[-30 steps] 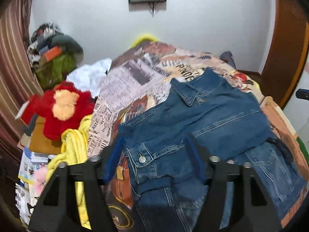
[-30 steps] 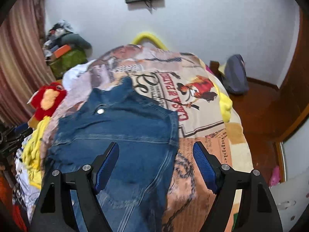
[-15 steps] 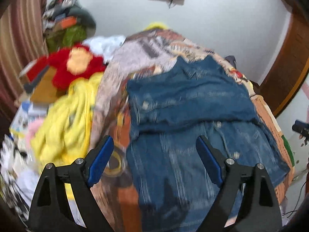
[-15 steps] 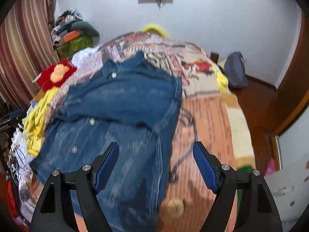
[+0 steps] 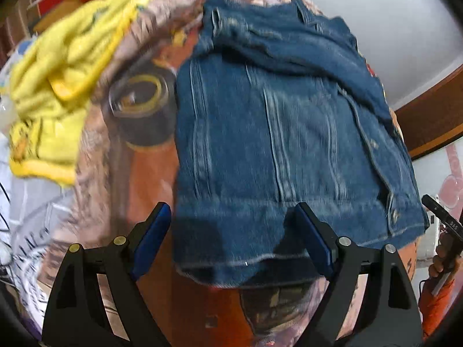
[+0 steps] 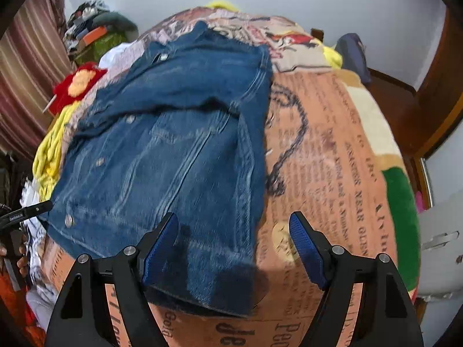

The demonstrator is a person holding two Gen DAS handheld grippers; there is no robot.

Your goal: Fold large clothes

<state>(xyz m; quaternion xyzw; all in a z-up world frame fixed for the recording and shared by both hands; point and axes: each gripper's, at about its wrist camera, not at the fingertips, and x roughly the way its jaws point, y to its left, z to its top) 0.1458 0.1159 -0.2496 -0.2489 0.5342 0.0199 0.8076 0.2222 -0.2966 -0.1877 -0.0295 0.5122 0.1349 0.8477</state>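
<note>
1. The denim jacket (image 5: pixel 283 144) lies flat on the bed (image 6: pixel 332 156), over the printed blanket. Its long axis runs from the hem nearest the cameras up to the collar at 12 o'clock, and the collar end is already doubled over the body.

2. The left claw (image 5: pixel 231 243) is spread wide with nothing in it. The jacket's hem sits straight ahead at 12 o'clock, spanning the gap between the blue pads, with the hem's left corner just inside the left pad.

3. The right claw (image 6: pixel 233 248) is also wide open and holds nothing. The hem's right corner lies between 11 and 12 o'clock, close to its left pad, while bare blanket fills the view from 12 to 3 o'clock.

4. My reading is that each claw is nearest its own hem corner, so the coming move is likely a pinch at both corners and a lift toward the collar.

5. The left wrist view shows the yellow garment (image 5: pixel 58 81) bunched at 10 o'clock beside the jacket and the hem's slight sag over the bed edge. The right wrist view alone shows the jacket's full right side seam and the bare blanket to the right.

6. Both views are motion-blurred, so whether either claw touches the cloth cannot be told.
</note>
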